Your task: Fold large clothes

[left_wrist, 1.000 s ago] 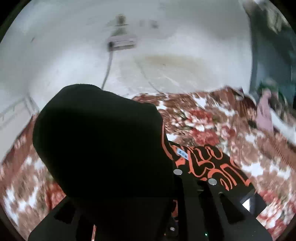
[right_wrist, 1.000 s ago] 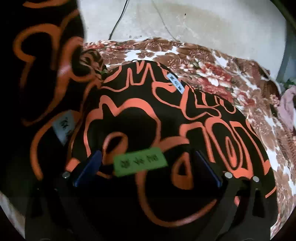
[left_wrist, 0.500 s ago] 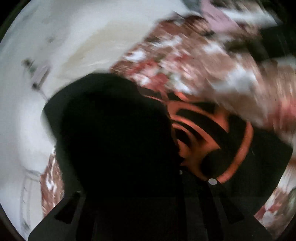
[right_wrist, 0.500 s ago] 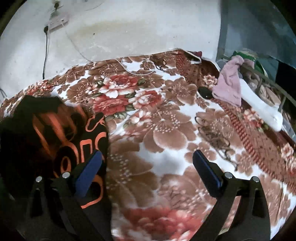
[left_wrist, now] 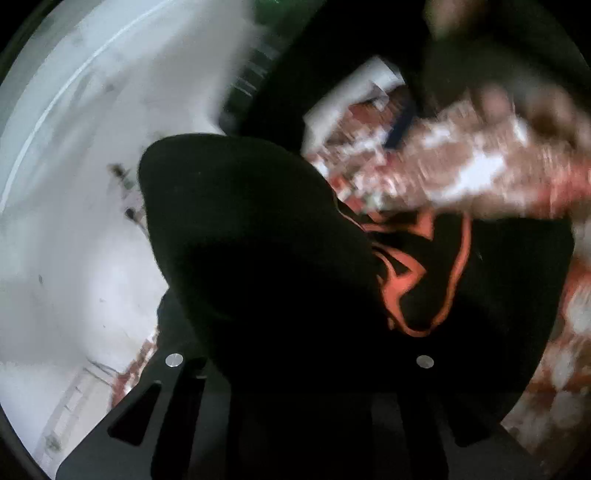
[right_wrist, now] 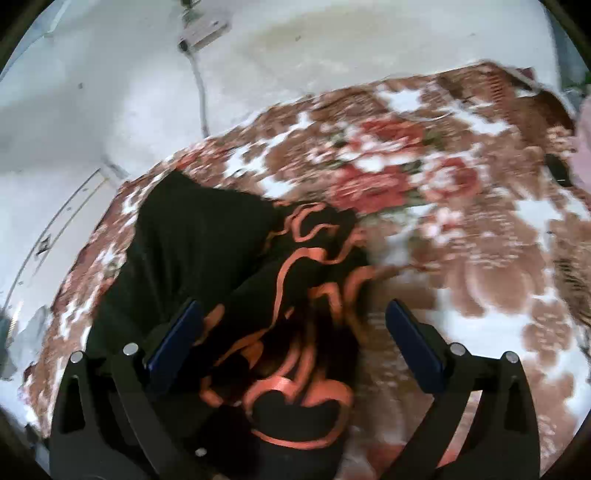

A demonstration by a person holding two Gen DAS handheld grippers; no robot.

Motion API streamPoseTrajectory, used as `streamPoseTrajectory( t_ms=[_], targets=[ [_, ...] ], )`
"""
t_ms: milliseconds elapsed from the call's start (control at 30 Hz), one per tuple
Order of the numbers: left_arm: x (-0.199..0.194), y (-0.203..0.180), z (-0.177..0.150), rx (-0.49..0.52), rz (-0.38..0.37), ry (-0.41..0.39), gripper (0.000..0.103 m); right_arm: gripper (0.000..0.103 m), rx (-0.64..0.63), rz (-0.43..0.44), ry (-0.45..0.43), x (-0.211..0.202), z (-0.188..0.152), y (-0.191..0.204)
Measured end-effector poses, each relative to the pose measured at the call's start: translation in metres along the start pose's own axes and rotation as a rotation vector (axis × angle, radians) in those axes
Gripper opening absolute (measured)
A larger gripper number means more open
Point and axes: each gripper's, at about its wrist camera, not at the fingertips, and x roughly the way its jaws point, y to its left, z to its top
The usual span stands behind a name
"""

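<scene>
The black garment with orange swirls (right_wrist: 295, 295) lies bunched on the floral blanket (right_wrist: 461, 221). My right gripper (right_wrist: 291, 332) is open, its blue-padded fingers (right_wrist: 177, 336) straddling the cloth just above it. In the left wrist view the same garment (left_wrist: 424, 277) drapes over my left gripper (left_wrist: 299, 354); black cloth (left_wrist: 240, 240) covers the fingertips, which appear shut on it. That view is blurred and tilted.
A white wall (right_wrist: 332, 48) with a power socket and cable (right_wrist: 201, 35) stands behind the bed. A pink cloth (right_wrist: 583, 147) lies at the blanket's far right edge. A small dark object (right_wrist: 557, 170) sits near it.
The left gripper has swung and rolled further, carrying the garment. The right gripper, open since half a second ago, has moved back over the garment.
</scene>
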Motion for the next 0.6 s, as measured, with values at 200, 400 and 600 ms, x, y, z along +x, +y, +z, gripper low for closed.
streamPoseTrajectory(
  t_ms=[200, 400, 600],
  targets=[
    [-0.002, -0.016, -0.001, 0.119, 0.087, -0.046, 0.015, 0.098, 0.024, 0.131, 0.094, 0.031, 0.001, -0.001],
    [-0.007, -0.05, -0.013, 0.307, 0.163, -0.065, 0.015, 0.098, 0.074, 0.17, 0.155, 0.045, -0.004, -0.016],
    [-0.012, -0.066, -0.013, 0.371, 0.179, -0.085, 0.015, 0.098, 0.063, 0.25, 0.192, 0.058, -0.005, -0.003]
  ],
)
